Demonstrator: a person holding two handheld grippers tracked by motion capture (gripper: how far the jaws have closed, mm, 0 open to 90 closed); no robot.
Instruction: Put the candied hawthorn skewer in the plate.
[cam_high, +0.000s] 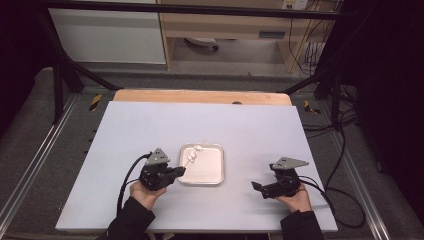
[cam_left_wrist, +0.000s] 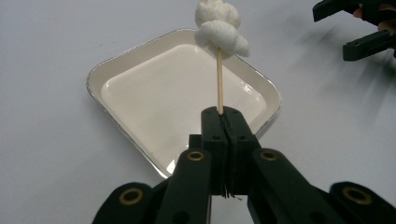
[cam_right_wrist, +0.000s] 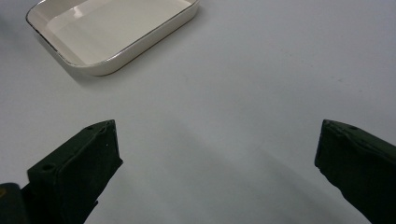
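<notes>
Your left gripper (cam_left_wrist: 223, 116) has its jaws pressed together on a thin wooden skewer (cam_left_wrist: 219, 84), pinching it at the bottom end; the stick rises straight from the jaw tips and carries a lumpy white marshmallow-like piece (cam_left_wrist: 218, 28) at the top, whose upper edge is cut off by the frame in the left gripper view. In the high view the skewer (cam_high: 192, 157) is tiny and hard to make out, angled over the left part of the tray. Your right gripper (cam_right_wrist: 217, 154) has jaws spread wide with nothing between them, just bare white table (cam_right_wrist: 261, 74); the right jaw is cut off at the frame edge. In the high view it sits (cam_high: 257, 187) well apart from the tray, near the table's right front. No readable writing or labels anywhere. The cream square tray (cam_left_wrist: 116, 65) with a metallic rim is the one container; it holds nothing resting on its floor, and the skewer is held above it. Your forearms are cut off at the bottom.
</notes>
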